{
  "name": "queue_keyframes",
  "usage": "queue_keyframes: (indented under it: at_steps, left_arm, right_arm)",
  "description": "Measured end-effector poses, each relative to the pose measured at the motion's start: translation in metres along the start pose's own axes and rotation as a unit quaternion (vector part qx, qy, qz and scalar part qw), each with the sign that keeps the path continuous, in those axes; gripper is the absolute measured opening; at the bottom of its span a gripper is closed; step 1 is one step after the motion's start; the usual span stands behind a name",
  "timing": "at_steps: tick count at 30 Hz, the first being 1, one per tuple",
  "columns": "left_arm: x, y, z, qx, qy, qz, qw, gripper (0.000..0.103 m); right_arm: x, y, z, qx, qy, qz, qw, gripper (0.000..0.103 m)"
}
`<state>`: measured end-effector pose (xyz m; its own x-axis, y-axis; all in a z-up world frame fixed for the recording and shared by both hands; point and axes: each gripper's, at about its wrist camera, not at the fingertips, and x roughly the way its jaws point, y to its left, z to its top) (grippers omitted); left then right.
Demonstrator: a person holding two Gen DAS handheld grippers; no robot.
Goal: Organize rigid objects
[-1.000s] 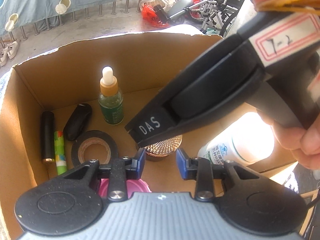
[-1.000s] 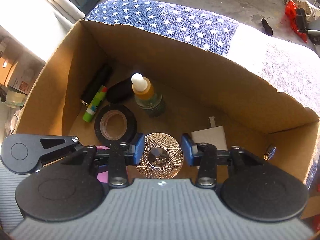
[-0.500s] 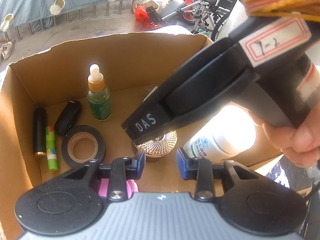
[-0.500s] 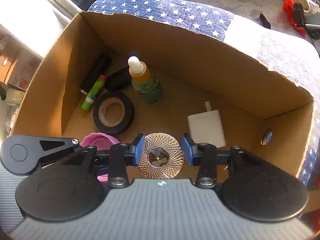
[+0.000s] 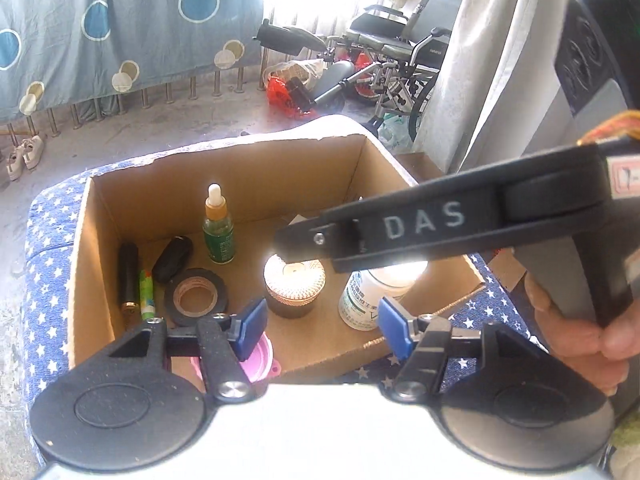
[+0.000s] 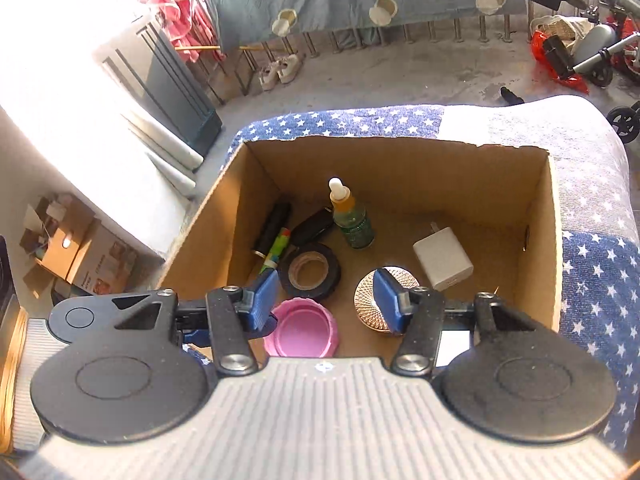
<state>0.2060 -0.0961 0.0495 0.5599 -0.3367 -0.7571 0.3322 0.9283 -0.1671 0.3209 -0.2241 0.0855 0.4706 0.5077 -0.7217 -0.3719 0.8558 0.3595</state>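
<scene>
- While both tools hover above the open brown cardboard box (image 6: 400, 168), the left gripper (image 5: 320, 324) has its blue-padded fingers (image 5: 250, 326) spread wide, with nothing between them.
- Right gripper (image 6: 326, 300): blue pads likewise parted and empty; its black body crosses the left wrist view, marked "DAS", with the person's hand (image 5: 580, 328) on the handle.
- Round jar with a faceted gold lid (image 6: 378, 298) stands on the box floor, free of both grippers; the right gripper's right pad overlaps it in the right wrist view, but contact cannot be confirmed.
- Pink round lid (image 6: 302, 328) lies near the front wall, just beside the roll of black tape (image 6: 310, 270).
- Along the left wall: a black tube with a gold end (image 6: 272, 226), a green glue stick (image 6: 276, 254) alongside it, then a black oval fob (image 6: 312, 226).
- Green dropper bottle with a white bulb (image 6: 352, 220) stands upright towards the back.
- White square charger (image 6: 442, 258) lies flat on the right side; a white plastic bottle with a printed label (image 5: 368, 300) sits by the front right, glare washing out its top.
- Box rests on a blue star-patterned cloth (image 6: 592, 272) over a cushioned surface.
- Surroundings: concrete floor, a grey spotted sheet (image 5: 100, 28) hung on a railing, a wheelchair (image 5: 404, 52), a pair of white shoes (image 6: 280, 70).
</scene>
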Motion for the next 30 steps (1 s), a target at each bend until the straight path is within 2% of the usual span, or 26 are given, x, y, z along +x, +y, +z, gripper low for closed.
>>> queue_keyframes:
  at_steps: [5, 9, 12, 14, 16, 17, 21, 24, 27, 30]
  left_arm:
    - [-0.038, -0.001, -0.022, -0.006, -0.026, 0.011, 0.9996, 0.069]
    - [-0.069, 0.009, -0.038, -0.027, -0.052, 0.039, 0.9975, 0.069]
    - [-0.085, 0.034, -0.042, -0.051, -0.063, 0.081, 0.9934, 0.07]
    - [-0.086, 0.058, -0.041, -0.073, -0.069, 0.134, 0.9859, 0.076]
    - [-0.072, 0.084, -0.037, -0.097, -0.05, 0.182, 0.9772, 0.077]
    - [-0.063, 0.094, -0.035, -0.109, -0.035, 0.192, 0.9746, 0.076]
    - [-0.028, 0.12, -0.029, -0.147, 0.006, 0.169, 0.9745, 0.073]
    - [-0.009, 0.123, -0.024, -0.156, 0.021, 0.172, 0.9725, 0.069]
    - [0.007, 0.126, -0.021, -0.158, 0.035, 0.166, 0.9727, 0.057]
    - [0.018, 0.126, -0.029, -0.162, 0.045, 0.161, 0.9725, 0.042]
  right_arm:
    - [-0.049, 0.005, -0.041, 0.032, -0.061, 0.015, 0.998, 0.061]
    - [-0.074, 0.005, -0.064, 0.029, -0.082, -0.019, 0.996, 0.062]
    - [-0.091, -0.007, -0.069, 0.027, -0.086, -0.06, 0.994, 0.062]
    - [-0.094, -0.023, -0.065, 0.025, -0.09, -0.096, 0.991, 0.067]
    - [-0.083, -0.042, -0.059, 0.031, -0.075, -0.127, 0.989, 0.073]
    - [-0.073, -0.053, -0.057, 0.04, -0.059, -0.138, 0.988, 0.073]
    - [-0.028, -0.082, -0.053, 0.056, -0.007, -0.14, 0.989, 0.073]
    - [-0.009, -0.091, -0.046, 0.076, -0.009, -0.114, 0.991, 0.074]
    - [-0.003, -0.091, -0.04, 0.071, -0.009, -0.111, 0.991, 0.072]
    - [-0.007, -0.089, -0.039, 0.07, -0.012, -0.105, 0.992, 0.066]
